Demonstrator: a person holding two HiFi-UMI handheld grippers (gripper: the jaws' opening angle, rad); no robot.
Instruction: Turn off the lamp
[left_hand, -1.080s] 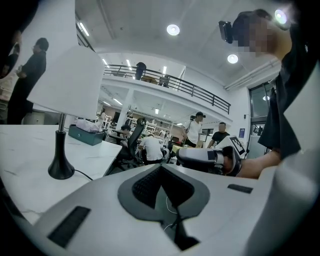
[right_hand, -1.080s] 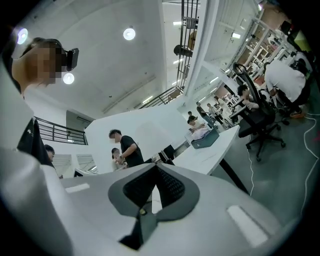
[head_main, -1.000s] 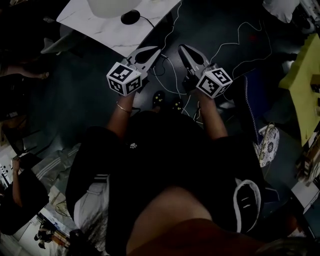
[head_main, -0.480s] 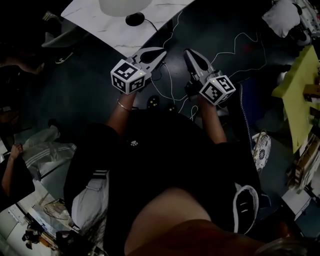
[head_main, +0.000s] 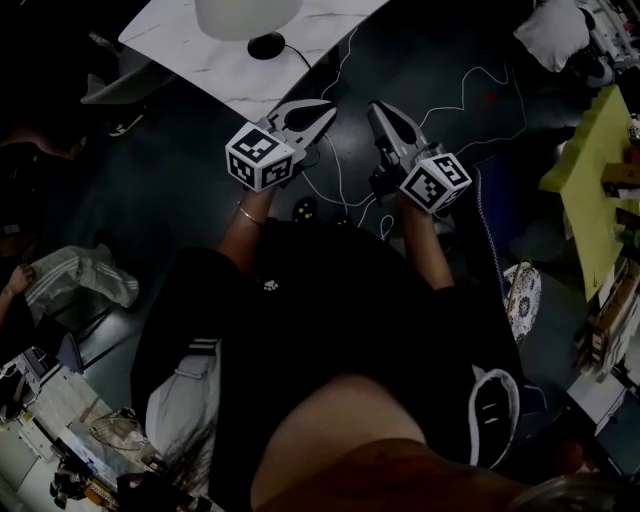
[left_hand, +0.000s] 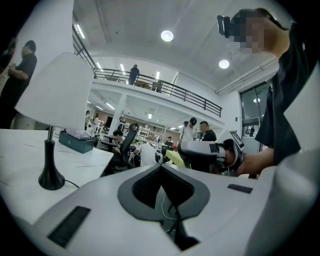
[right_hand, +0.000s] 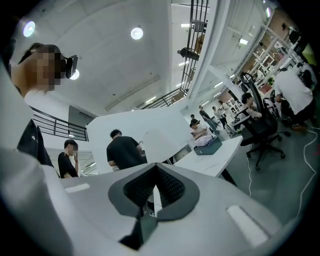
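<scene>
Dim office floor strewn with cables; white table at 11 o'clock in the head view. Standing on it near the edge, upright: lamp, long axis vertical, shade up, black base down. Held side by side short of the table, apart from the lamp: left claw and right claw, both closed, empty. Lit or off impossible to tell; likely no switch reached yet.

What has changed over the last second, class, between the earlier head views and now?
Nothing was taken hold of or let go. The left claw and right claw stay shut and empty, short of the table; the lamp stands untouched. Only the head view drifted slightly.
</scene>
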